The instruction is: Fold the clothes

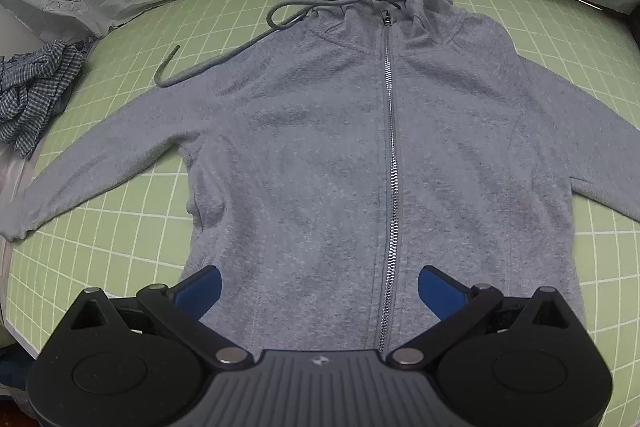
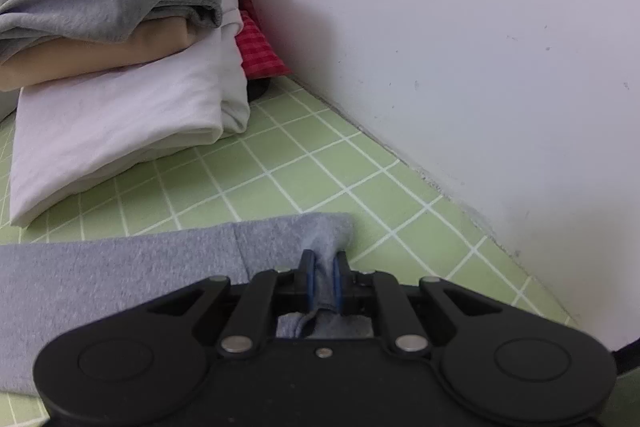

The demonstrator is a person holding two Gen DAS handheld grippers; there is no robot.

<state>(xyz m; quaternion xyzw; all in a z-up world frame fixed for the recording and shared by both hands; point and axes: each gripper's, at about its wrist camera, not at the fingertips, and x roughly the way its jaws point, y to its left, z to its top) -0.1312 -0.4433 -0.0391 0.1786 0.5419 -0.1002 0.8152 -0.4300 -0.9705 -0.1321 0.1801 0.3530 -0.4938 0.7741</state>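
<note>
A grey zip-up hoodie [image 1: 320, 147] lies flat and face up on the green grid mat [image 1: 132, 239], hood at the far side, zipper closed, both sleeves spread out. My left gripper [image 1: 319, 285] is open and empty, hovering over the hoodie's bottom hem beside the zipper. In the right wrist view my right gripper [image 2: 324, 275] is shut on the cuff end of the hoodie's sleeve [image 2: 120, 275], which lies across the mat [image 2: 320, 179]. The cuff fabric bunches between the blue pads.
A crumpled blue checked garment [image 1: 36, 95] lies at the mat's left edge. A stack of folded clothes [image 2: 120, 67], grey on tan on white, stands ahead left of the right gripper. A red cloth [image 2: 258, 47] lies behind it. A white wall [image 2: 480, 47] borders the mat on the right.
</note>
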